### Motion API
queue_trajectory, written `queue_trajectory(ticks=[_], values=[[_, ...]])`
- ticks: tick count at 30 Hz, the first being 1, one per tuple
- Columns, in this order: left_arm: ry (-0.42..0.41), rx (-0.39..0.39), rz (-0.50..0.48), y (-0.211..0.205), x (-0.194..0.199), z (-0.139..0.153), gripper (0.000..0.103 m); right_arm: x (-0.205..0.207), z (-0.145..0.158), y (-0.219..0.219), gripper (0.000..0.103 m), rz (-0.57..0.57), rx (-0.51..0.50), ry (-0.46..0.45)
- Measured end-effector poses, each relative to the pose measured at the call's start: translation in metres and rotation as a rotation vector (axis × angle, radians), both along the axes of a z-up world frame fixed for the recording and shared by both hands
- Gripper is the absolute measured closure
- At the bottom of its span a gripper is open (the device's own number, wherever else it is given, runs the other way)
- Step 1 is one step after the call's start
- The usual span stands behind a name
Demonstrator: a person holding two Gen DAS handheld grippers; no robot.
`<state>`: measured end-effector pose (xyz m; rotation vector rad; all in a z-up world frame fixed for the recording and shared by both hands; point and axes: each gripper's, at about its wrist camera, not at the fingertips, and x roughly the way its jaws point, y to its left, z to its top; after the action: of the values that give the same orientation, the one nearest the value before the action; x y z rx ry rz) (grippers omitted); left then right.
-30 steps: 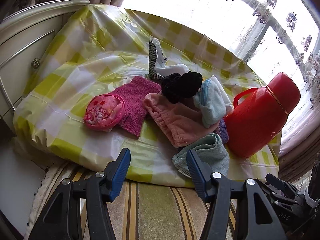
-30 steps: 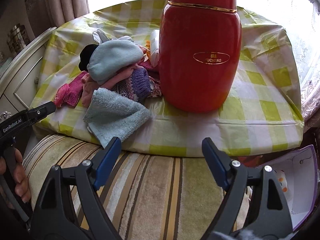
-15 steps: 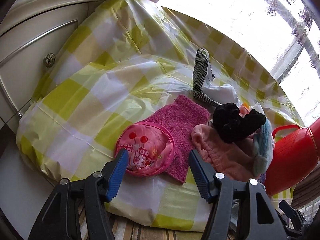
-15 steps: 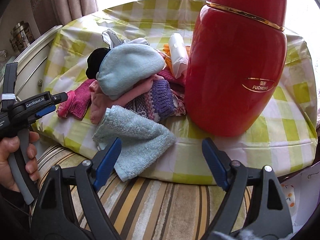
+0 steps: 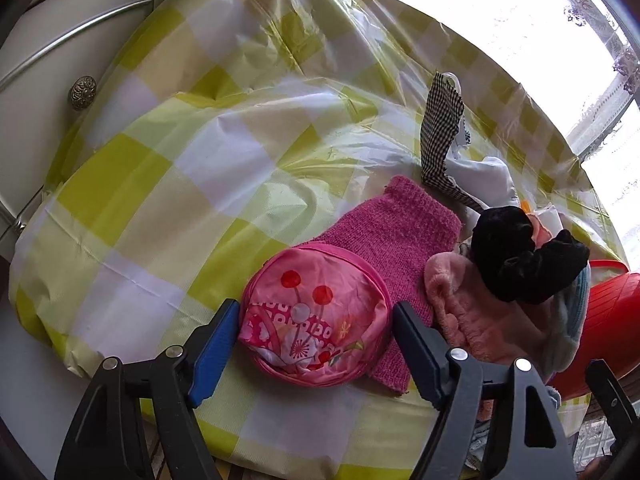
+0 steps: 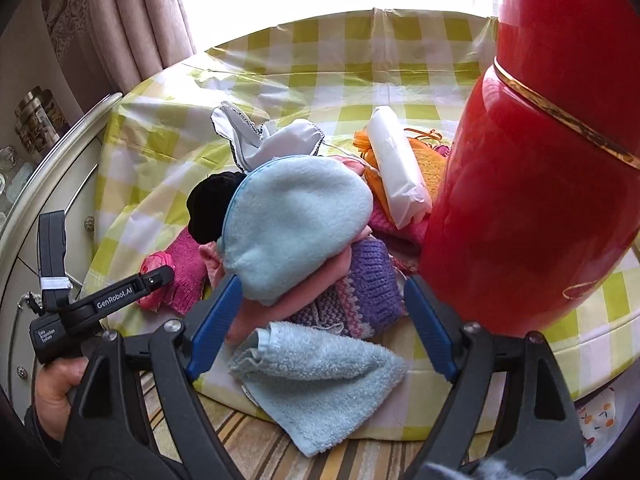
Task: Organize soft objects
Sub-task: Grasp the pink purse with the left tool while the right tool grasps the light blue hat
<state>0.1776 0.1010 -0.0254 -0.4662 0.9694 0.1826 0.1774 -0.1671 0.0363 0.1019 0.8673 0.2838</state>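
Left gripper (image 5: 312, 344): lower centre of the left wrist view; its jaws have just been opening and now stand wide, one on each side of the round pink flowered fabric pouch (image 5: 316, 316), pads not pressing it. A second ago the pouch lay far ahead of them.
Right gripper (image 6: 320, 320): jaws wide and empty, flanking the near edge of the pile; the folded light blue terry towel (image 6: 320, 376) lies just below them, where earlier it sat beyond the tips.
Pile of soft things: pale blue fleece hat (image 6: 296, 220) on top, purple striped knit (image 6: 360, 292) beneath, at frame centre.
Behind the pouch: magenta knitted cloth (image 5: 392, 240), then black fuzzy item (image 5: 516, 256) at right.
Red plastic thermos (image 6: 528, 184): fills the right side, larger than before.
Surface: yellow-and-white checked plastic tablecloth (image 5: 180, 168).
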Motion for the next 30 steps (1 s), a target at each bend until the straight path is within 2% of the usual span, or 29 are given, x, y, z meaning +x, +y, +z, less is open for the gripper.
queue_trajectory(ticks=[4,9,13,17,19,20,21,24,30], values=[[-0.008,0.025,-0.016,-0.005,0.000,0.003,0.028,0.013,-0.004,0.009,0.018,-0.010,0.019,0.023],[-0.066,0.053,-0.027,-0.012,-0.007,0.015,0.029,0.023,-0.005,0.018,0.016,-0.009,0.081,0.038],[-0.100,0.060,-0.026,-0.016,-0.014,0.023,0.029,0.036,-0.010,0.020,0.015,-0.058,0.086,0.051],[-0.134,0.064,-0.025,-0.020,-0.019,0.030,0.029,0.043,-0.017,0.026,0.016,-0.045,0.075,0.057],[-0.149,0.067,-0.031,-0.023,-0.022,0.034,0.029,0.041,-0.019,0.028,0.035,-0.029,0.067,0.042],[-0.156,0.066,-0.034,-0.025,-0.023,0.035,0.029,0.039,-0.019,0.028,0.050,-0.031,0.052,0.036],[-0.162,0.064,-0.038,-0.027,-0.025,0.037,0.029,0.038,-0.020,0.026,0.054,-0.031,0.050,0.033],[-0.175,0.054,-0.050,-0.031,-0.031,0.040,0.029,0.030,-0.019,0.019,0.062,-0.024,0.067,0.017],[-0.201,0.045,-0.073,-0.044,-0.043,0.049,0.029,0.006,-0.012,0.012,0.062,-0.012,0.042,-0.028]])
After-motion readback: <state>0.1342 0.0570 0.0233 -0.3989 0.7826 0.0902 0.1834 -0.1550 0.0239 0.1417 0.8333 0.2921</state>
